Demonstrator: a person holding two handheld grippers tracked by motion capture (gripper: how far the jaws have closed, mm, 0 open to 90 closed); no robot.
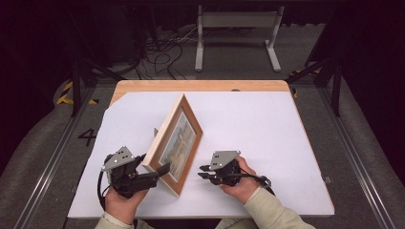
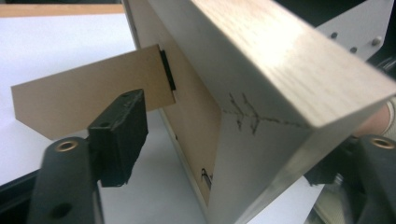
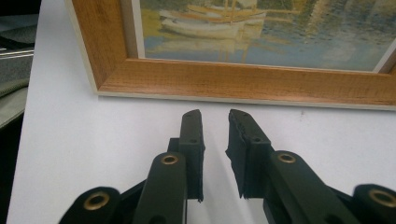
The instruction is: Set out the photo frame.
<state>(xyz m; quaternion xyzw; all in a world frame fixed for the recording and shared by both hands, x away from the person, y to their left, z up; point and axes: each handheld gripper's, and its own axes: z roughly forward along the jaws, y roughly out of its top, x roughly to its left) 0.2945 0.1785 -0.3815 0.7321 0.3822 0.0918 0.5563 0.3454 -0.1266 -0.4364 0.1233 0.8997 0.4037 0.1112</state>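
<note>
A wooden picture frame (image 1: 176, 138) with a painting of boats stands upright on the white table cover, running diagonally from the middle toward the front. Its cardboard easel back (image 2: 84, 98) sticks out behind. My left gripper (image 1: 155, 169) straddles the frame's near corner (image 2: 280, 70), one jaw behind and one in front. It is open, with a gap between the rear pad (image 2: 119, 135) and the frame's back. My right gripper (image 1: 203, 171) rests low on the table in front of the frame's lower rail (image 3: 243, 79). Its fingers are narrowly open with nothing between them (image 3: 215, 116).
The white cover (image 1: 267, 143) lies over a wooden table whose far edge (image 1: 200, 86) shows bare wood. Beyond it on the floor stand a white metal frame (image 1: 236, 33) and a tangle of cables (image 1: 162, 52). Bare cover stretches to the right of the frame.
</note>
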